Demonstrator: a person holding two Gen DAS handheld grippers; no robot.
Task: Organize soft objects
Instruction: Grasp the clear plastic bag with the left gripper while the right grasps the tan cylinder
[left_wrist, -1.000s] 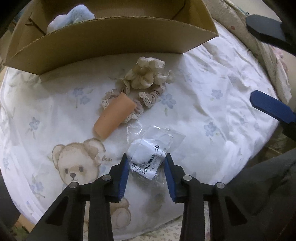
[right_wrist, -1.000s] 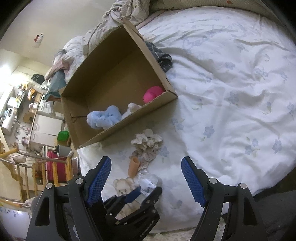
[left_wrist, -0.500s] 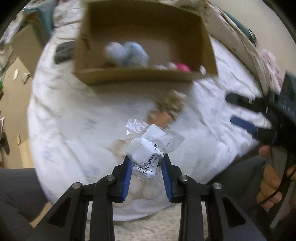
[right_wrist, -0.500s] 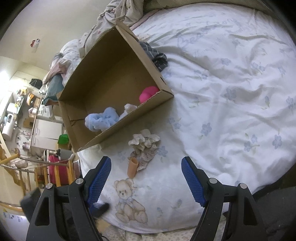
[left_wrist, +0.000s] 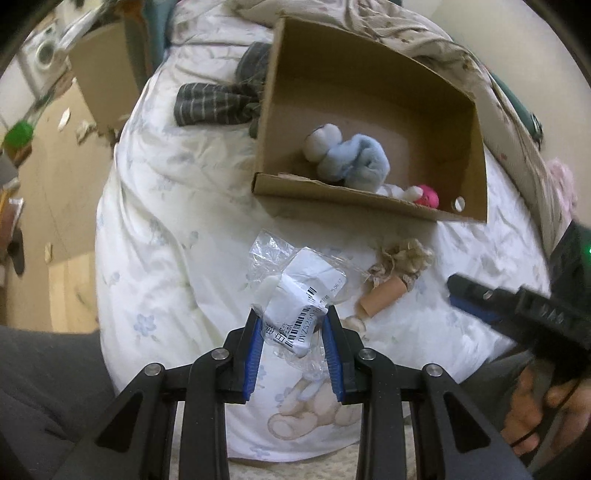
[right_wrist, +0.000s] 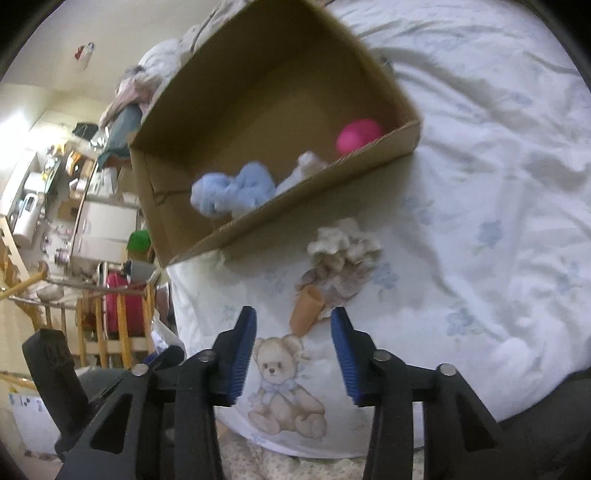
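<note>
Your left gripper (left_wrist: 293, 326) is clamped on a clear plastic packet (left_wrist: 299, 291) with a white barcode label, holding it at centre frame above the white floral bedsheet (left_wrist: 155, 229). Your right gripper (right_wrist: 293, 332) has its jaws closing with nothing between them; just beyond its tips, at mid-frame, lie a peach-coloured roll (right_wrist: 306, 308) and a cream lace scrunchie (right_wrist: 343, 247), touching each other. The cardboard box (left_wrist: 369, 199) sits in the upper right of the left view, holding a blue plush item (left_wrist: 354, 162) and a pink ball (left_wrist: 428, 195).
</note>
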